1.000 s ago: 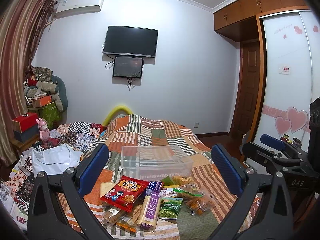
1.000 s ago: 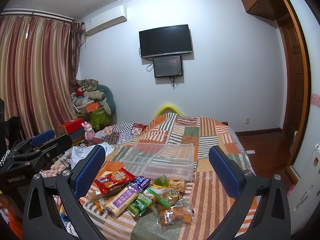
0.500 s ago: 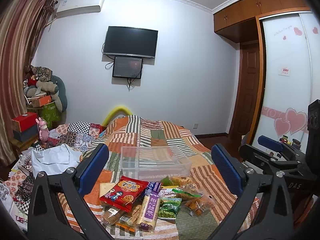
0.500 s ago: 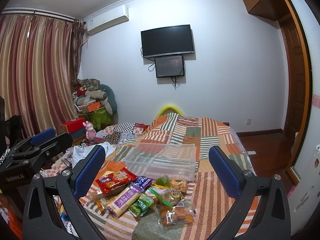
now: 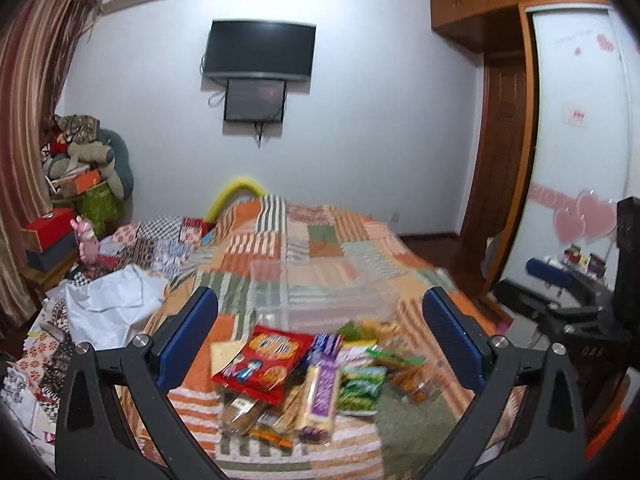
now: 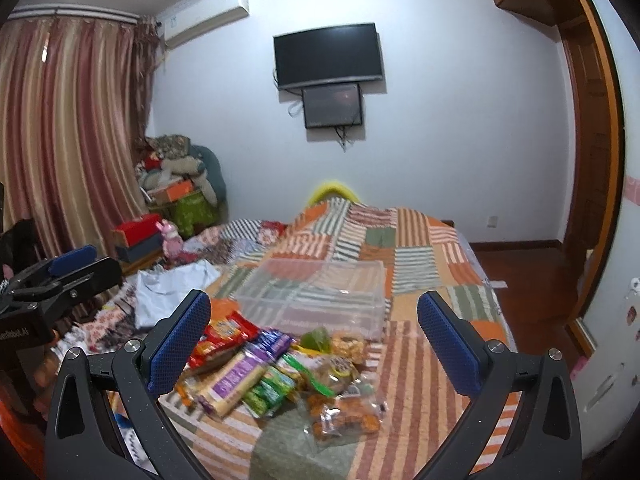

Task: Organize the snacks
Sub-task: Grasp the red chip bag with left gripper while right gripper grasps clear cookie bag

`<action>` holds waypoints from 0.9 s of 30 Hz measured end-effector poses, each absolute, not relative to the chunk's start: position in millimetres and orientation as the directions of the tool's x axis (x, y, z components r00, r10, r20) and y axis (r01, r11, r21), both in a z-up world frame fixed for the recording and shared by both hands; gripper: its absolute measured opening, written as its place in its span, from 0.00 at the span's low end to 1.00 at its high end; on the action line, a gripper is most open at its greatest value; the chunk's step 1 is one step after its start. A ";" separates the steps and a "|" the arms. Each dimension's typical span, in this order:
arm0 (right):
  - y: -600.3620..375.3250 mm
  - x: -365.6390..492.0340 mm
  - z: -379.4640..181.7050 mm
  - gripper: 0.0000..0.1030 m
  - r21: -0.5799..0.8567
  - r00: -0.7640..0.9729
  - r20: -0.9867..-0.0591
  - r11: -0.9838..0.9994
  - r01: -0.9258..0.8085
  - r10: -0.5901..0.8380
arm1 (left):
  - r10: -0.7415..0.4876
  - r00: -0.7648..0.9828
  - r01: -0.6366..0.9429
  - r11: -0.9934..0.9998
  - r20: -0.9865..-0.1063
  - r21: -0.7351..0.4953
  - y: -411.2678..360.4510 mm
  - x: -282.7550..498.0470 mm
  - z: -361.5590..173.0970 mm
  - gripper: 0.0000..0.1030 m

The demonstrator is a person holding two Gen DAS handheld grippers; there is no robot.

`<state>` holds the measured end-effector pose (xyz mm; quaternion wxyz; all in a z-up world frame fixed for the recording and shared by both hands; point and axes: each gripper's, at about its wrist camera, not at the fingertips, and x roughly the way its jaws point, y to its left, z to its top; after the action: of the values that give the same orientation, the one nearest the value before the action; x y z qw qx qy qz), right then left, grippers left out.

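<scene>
Blue-padded left tongs [image 5: 320, 330] hang level above the near end of the bed [image 5: 360, 240], spread wide and gripping nothing, with the snacks [image 5: 304, 372] heaped on the quilt between and below their tips. Just past the heap sits a clear bin [image 5: 320, 292], touching its far edge. The right tongs [image 6: 314, 334] float alongside at like height, also spread wide and bare, aimed over the same snacks [image 6: 280, 376] toward the bin [image 6: 316, 298].
</scene>
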<state>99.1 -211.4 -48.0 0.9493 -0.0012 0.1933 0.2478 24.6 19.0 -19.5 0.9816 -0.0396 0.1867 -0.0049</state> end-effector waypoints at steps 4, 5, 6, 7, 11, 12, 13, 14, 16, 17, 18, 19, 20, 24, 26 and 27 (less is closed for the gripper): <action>-217.7 112.5 -64.1 1.00 0.127 0.776 -0.425 0.879 -0.459 0.466 | -0.029 0.902 -0.007 0.997 -0.431 -0.082 28.8 35.8 -37.9 1.00; -218.7 115.5 -67.6 1.00 0.134 0.770 -0.439 0.881 -0.453 0.463 | -0.038 0.893 -0.002 0.996 -0.448 -0.089 31.2 38.9 -42.1 1.00; -219.8 119.9 -72.4 1.00 0.140 0.761 -0.458 0.883 -0.448 0.459 | -0.046 0.882 0.000 0.995 -0.470 -0.099 34.2 44.0 -47.6 1.00; -220.2 124.4 -76.8 1.00 0.145 0.749 -0.479 0.883 -0.446 0.457 | -0.048 0.872 -0.003 0.994 -0.486 -0.105 36.9 47.9 -53.0 0.99; -220.4 136.1 -93.3 0.96 0.145 0.713 -0.542 0.885 -0.442 0.445 | -0.063 0.824 -0.007 0.993 -0.563 -0.122 48.0 70.7 -70.9 0.85; -220.0 138.8 -97.5 0.95 0.144 0.702 -0.556 0.883 -0.446 0.445 | -0.071 0.811 -0.007 0.991 -0.580 -0.131 50.5 76.6 -75.5 0.85; -219.5 141.4 -102.4 0.93 0.144 0.690 -0.572 0.883 -0.447 0.443 | -0.080 0.794 -0.007 0.990 -0.602 -0.140 53.0 84.1 -81.3 0.84; -219.2 143.0 -105.8 0.92 0.145 0.680 -0.583 0.880 -0.452 0.445 | -0.083 0.782 -0.008 0.990 -0.617 -0.143 54.6 89.7 -86.0 0.84; -217.5 146.6 -114.2 0.92 0.142 0.662 -0.606 0.879 -0.456 0.441 | -0.079 0.754 -0.013 0.991 -0.653 -0.135 58.5 101.3 -97.1 0.82; -216.3 149.1 -118.4 0.92 0.140 0.655 -0.617 0.879 -0.456 0.437 | -0.075 0.743 -0.016 0.991 -0.665 -0.130 59.7 105.9 -101.0 0.82; -215.3 151.8 -121.2 0.92 0.141 0.649 -0.624 0.879 -0.455 0.435 | -0.077 0.731 -0.016 0.991 -0.678 -0.130 61.2 110.1 -105.6 0.82; -213.3 155.2 -125.8 0.92 0.148 0.632 -0.639 0.876 -0.459 0.439 | -0.083 0.720 -0.014 0.991 -0.689 -0.134 62.6 114.2 -110.1 0.82; -212.3 159.1 -129.5 0.92 0.156 0.620 -0.646 0.873 -0.462 0.444 | -0.091 0.704 -0.012 0.990 -0.704 -0.140 64.4 119.4 -116.3 0.82; -204.6 167.7 -144.5 0.91 0.183 0.565 -0.685 0.859 -0.479 0.460 | -0.103 0.655 -0.009 0.989 -0.748 -0.145 69.4 134.7 -134.3 0.82; -202.9 170.1 -151.7 0.91 0.193 0.539 -0.705 0.856 -0.480 0.461 | -0.095 0.637 -0.007 0.992 -0.765 -0.130 71.9 141.2 -141.9 0.82; -201.7 171.5 -156.2 0.91 0.205 0.524 -0.715 0.855 -0.477 0.464 | -0.088 0.630 -0.006 0.993 -0.772 -0.118 72.9 143.8 -145.4 0.82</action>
<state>171.5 -201.7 -156.2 0.8728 -0.0084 0.4069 0.2695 143.8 72.9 -145.4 0.9010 -0.0546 0.4298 -0.0225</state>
